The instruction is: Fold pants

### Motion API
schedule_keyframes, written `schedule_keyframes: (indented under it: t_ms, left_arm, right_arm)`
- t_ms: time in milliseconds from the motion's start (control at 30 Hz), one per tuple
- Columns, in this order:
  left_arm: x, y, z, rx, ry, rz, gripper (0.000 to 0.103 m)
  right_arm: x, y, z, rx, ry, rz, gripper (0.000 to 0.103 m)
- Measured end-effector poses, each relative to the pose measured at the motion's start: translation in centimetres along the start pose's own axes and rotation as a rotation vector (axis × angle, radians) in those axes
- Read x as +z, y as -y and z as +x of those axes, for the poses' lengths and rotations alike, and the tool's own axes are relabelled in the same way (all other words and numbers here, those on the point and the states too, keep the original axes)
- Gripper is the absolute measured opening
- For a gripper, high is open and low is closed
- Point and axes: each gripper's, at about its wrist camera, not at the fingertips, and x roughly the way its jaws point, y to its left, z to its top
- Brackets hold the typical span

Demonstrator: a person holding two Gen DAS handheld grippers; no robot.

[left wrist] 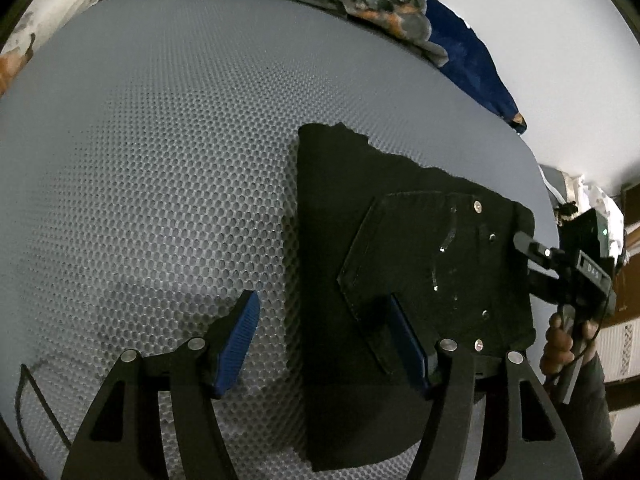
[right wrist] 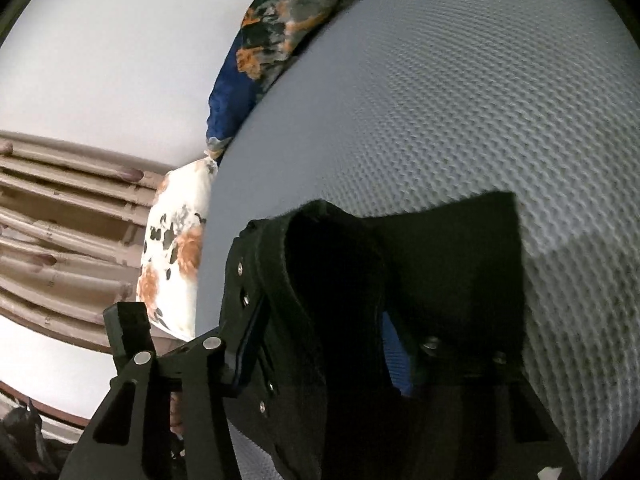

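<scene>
Black pants (left wrist: 340, 200) lie folded into a dark block on the grey honeycomb mattress (left wrist: 160, 160), right of centre in the left wrist view. My left gripper (left wrist: 322, 300) hangs open above their left edge. One blue pad (left wrist: 240, 336) is over bare mattress, and the other finger carries a flat black plate (left wrist: 432, 248) over the cloth. At the pants' right edge a hand (left wrist: 568, 344) holds my right gripper (left wrist: 572, 272). In the right wrist view a thick fold of the pants (right wrist: 440, 260) fills the right gripper (right wrist: 320, 312), which is shut on the cloth.
A blue and orange patterned blanket (left wrist: 400, 12) lies along the mattress's far edge. A white flowered pillow (right wrist: 176, 248) sits by the edge, with a beige curtain (right wrist: 60, 220) behind it. A thin dark cable (left wrist: 36, 396) crosses the near left corner.
</scene>
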Motion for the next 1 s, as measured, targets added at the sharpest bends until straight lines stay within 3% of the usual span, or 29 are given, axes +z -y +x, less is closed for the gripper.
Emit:
schedule_keyframes:
  t_ms: [67,133,233,467,567,700,800,900,1000]
  left_arm:
    - [0.0,0.2,0.3,0.005,-0.006,0.005,0.066]
    - [0.2,0.4,0.5,0.007,-0.007,0.006,0.066]
    - [0.4,0.8,0.5,0.006,0.003,0.012,0.066]
    - [1.8,1.6,1.0,-0.011,0.015,0.023,0.066]
    - [2.4,2.1,1.3,-0.021,0.016,0.027,0.066]
    - [3.0,3.1,2.3,-0.012,0.013,0.048,0.066]
    - [2.9,3.5,3.6,0.011,-0.006,0.073,0.066]
    - [2.9,4.2,4.8,0.056,0.007,0.126,0.066]
    - [3.0,5.1,5.1,0.09,0.005,0.177,0.066]
  right_arm:
    - [-0.1,-0.1,0.1,-0.006,0.004,0.002,0.04]
    - [-0.4,-0.4,-0.1,0.003,0.02,0.021,0.024]
    - [-1.3,-2.2,-1.5,-0.019,0.07,-0.012,0.013]
    - [-2.9,-5.0,-5.6,-0.067,0.184,-0.02,0.011]
    - [-3.1,-3.7,-7.0,-0.122,0.222,0.006,0.011]
    - [-3.5,1.2,-7.1,-0.189,0.224,0.137,0.011]
    - [-3.7,2.6,-6.9,-0.167,0.235,0.181,0.018]
    - [-3.7,1.5,-6.8,-0.26,0.231,0.134,0.028]
    - [-4.2,0.3,-6.9,-0.319,0.216,0.106,0.028]
